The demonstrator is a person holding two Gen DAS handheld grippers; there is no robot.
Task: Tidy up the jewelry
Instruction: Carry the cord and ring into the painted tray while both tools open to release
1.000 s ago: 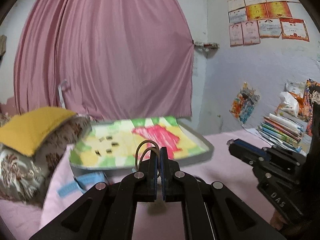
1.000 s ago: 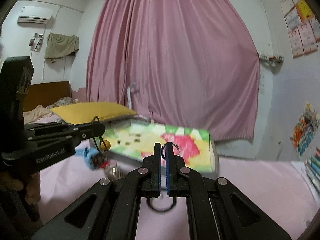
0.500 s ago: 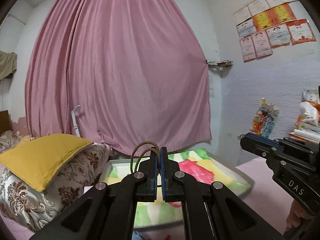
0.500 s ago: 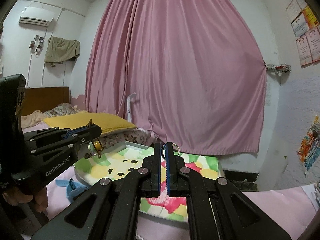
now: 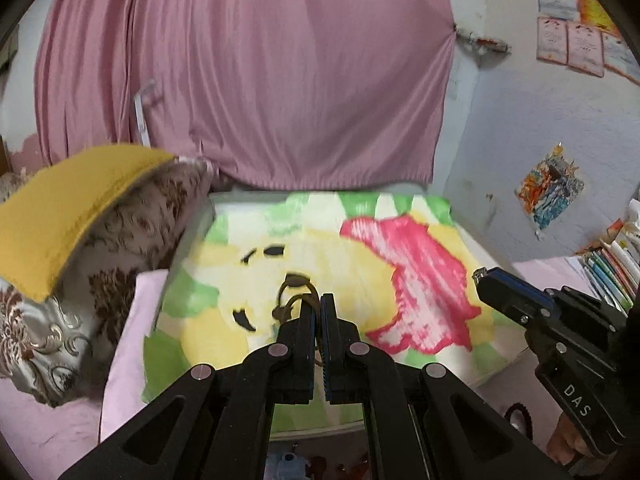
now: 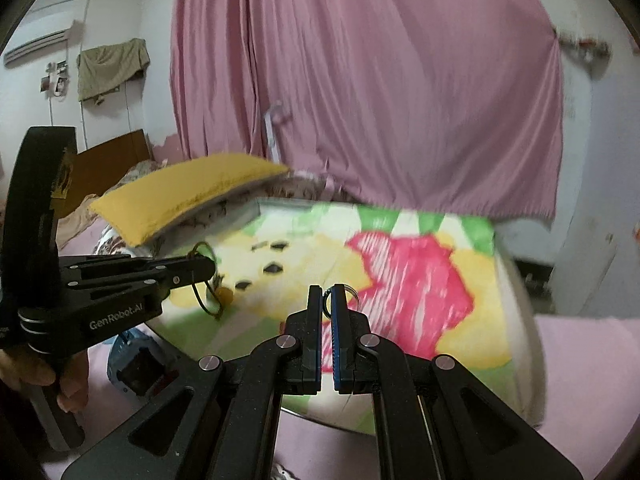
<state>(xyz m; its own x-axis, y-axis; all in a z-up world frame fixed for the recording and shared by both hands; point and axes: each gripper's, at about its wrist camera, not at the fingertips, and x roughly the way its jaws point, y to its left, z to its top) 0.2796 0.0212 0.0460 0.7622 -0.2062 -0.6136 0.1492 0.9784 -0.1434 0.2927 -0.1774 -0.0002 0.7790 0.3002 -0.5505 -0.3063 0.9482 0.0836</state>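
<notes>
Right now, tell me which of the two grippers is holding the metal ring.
The right gripper. A small silver metal ring is pinched between its shut jaws, while the left gripper is shut on a thin brown cord loop with a yellow bead hanging from it.

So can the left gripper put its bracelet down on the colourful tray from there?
Probably yes. The left gripper, shut on the brown cord bracelet, hangs over the colourful tray, and nothing sits between them. The right gripper is off to the side.

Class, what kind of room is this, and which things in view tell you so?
Probably a bedroom in a home: stacked pillows on a pink bed, a long pink curtain, and an air conditioner on the wall.
</notes>
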